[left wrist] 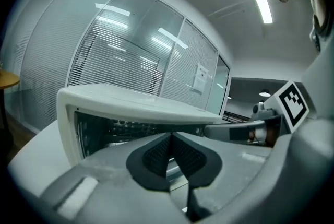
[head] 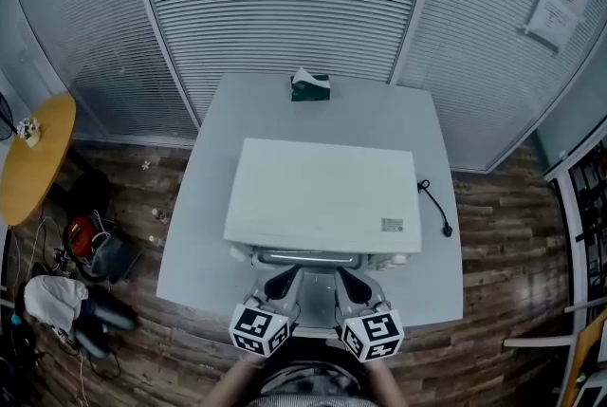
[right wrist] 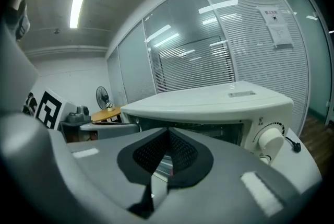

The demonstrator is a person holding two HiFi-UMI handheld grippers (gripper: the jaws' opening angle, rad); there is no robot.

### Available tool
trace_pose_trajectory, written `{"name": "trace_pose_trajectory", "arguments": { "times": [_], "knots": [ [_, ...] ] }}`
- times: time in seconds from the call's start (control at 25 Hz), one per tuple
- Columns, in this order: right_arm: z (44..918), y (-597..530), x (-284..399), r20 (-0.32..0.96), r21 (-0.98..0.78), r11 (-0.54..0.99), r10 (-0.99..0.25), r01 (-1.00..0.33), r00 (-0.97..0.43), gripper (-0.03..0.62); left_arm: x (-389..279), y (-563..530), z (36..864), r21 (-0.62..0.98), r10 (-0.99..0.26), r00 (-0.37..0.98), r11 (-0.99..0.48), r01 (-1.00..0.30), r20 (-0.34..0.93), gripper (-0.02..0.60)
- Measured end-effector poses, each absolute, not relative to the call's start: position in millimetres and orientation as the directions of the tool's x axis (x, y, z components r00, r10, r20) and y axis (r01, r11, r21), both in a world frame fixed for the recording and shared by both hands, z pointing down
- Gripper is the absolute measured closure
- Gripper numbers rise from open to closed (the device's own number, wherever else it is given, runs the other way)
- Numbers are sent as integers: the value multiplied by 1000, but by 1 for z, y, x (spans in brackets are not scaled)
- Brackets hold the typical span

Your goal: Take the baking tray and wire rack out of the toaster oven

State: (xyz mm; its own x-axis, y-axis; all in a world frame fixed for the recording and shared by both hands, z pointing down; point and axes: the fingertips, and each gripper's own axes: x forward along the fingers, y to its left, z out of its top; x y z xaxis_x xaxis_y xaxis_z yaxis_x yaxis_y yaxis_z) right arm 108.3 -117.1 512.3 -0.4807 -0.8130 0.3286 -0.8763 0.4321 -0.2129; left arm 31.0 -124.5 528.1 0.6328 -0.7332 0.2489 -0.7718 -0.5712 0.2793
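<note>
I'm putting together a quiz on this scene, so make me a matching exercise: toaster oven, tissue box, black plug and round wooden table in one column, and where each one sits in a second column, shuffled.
Things
1. toaster oven
2. tissue box
3. black plug
4. round wooden table

Places
A. at the far edge of the white table
B. standing apart, off to the left
C. lying on the white table, right of the oven
D. in the middle of the white table

Pairs: 1-D, 2-A, 3-C, 4-B
</note>
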Motion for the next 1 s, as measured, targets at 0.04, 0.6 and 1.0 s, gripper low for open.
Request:
{"name": "trace_pose_trajectory", "arguments": {
  "times": [0.04, 0.6, 1.0],
  "knots": [
    [517, -117, 109, 342, -213, 425, -811, -880, -475, 592, 30, -125, 535, 278, -729, 633, -571, -773, 262, 578],
    [604, -116, 103, 557, -301, 347, -692, -888, -459, 566, 8, -137, 621, 387, -655, 635, -506, -771, 409, 577],
    [661, -111, 101, 617, -641, 36, -569, -766, -543, 436, -3, -124, 675, 674, -545, 698, -294, -678, 465, 453]
  ]
}}
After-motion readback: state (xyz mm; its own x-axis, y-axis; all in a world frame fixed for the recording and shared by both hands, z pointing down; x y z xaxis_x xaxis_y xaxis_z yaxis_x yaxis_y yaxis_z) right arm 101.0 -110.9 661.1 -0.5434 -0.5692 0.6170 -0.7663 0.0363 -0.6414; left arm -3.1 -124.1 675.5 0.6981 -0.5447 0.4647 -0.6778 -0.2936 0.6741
